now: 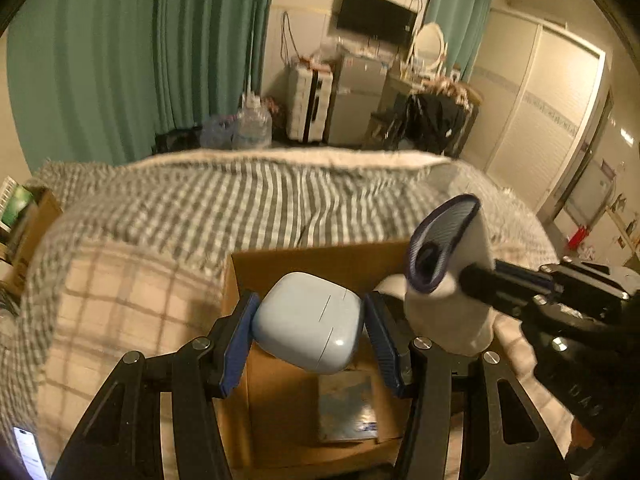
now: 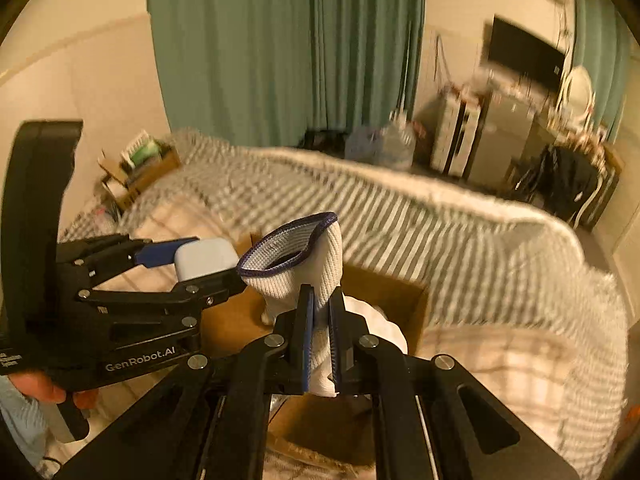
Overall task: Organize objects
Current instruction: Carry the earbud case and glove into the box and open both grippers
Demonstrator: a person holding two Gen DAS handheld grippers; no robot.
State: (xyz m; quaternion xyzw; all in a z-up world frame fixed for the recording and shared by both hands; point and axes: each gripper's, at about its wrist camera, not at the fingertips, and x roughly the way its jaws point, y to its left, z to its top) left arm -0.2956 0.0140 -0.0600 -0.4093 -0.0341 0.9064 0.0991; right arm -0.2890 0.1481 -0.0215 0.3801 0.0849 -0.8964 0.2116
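**Left wrist view: both tools loaded above the open box**

Left wrist camera looks down into a cardboard box (image 1: pixel 280 412) resting on the bed (image 1: pixel 248 200). The left gripper (image 1: pixel 310 332) has its jaws closed on a pale blue earbud case (image 1: pixel 306 322), which sits between the blue pads and hangs over the box opening. To its right, the right gripper (image 1: pixel 472 276) holds a white sock (image 1: pixel 448 280) with a dark-trimmed cuff, also above the box.

Judging by this, the step in hand is dropping collected items into the box. The next move seems to call for lowering each tool a little into the opening and spreading the jaws so that case and sock fall inside rather than onto the blanket. The case is smooth and rounded, so it may roll as it lands.

Only the left wrist camera shows the box floor, where a flat bluish item (image 1: pixel 348 412) lies; what it is cannot be made out. It also shows a phone (image 1: pixel 28 452) lit at the lower left edge.

The right wrist camera alone shows how the right gripper (image 2: pixel 320 340) pinches the sock (image 2: pixel 304 264): narrow jaws clamp the fabric low down, the cuff gaping upward. It also shows the left gripper (image 2: pixel 200 264) from the side, the earbud case (image 2: pixel 206 258) in it, a hand (image 2: pixel 36 390) on its handle, and another white bundle (image 2: pixel 380 328) inside the cardboard box (image 2: pixel 400 292).
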